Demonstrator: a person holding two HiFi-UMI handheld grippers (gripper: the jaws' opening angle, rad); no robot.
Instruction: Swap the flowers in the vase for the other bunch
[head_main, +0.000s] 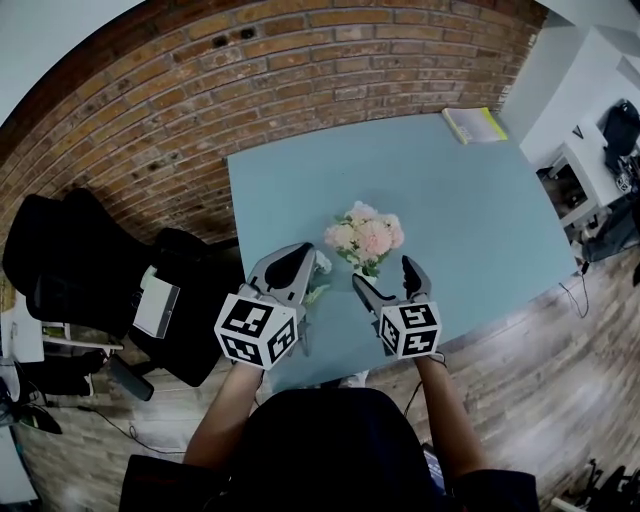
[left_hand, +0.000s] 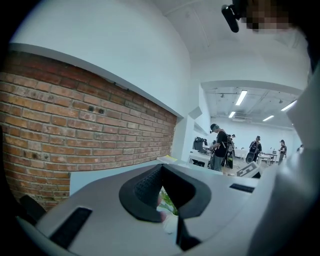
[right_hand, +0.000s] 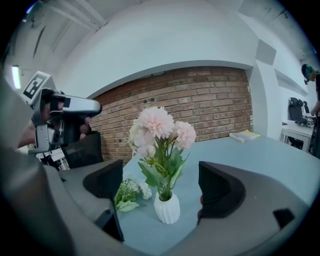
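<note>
Left gripper (head_main: 296, 262): your jaws are together, pads meeting (left_hand: 161, 172), and I see nothing pinched between them. Only a sliver of green leaf and something white shows through the gap below the pads. In the head view its tip sits just beside the loose bunch of small white flowers with green leaves (head_main: 320, 265).

Right gripper (head_main: 388, 280): your jaws stand wide apart (right_hand: 162, 185). In the right gripper view the small white ribbed ceramic vase (right_hand: 167, 207) sits framed between them, but the pads are clear of it on both sides, so nothing is gripped.

The bunch of pale pink round-headed flowers (head_main: 365, 236) is in the vase, upright, stems down the neck (right_hand: 156, 127). The vase stands on the pale blue tabletop (head_main: 450, 220), toward your near edge. The white bunch lies flat on the table (right_hand: 129, 192) to the left of the vase, close to it, though I cannot tell if they touch.

A yellow-green book (head_main: 474, 124) lies at the far right corner, well apart from the flowers. The red brick wall (head_main: 250, 90) runs behind the table.
</note>
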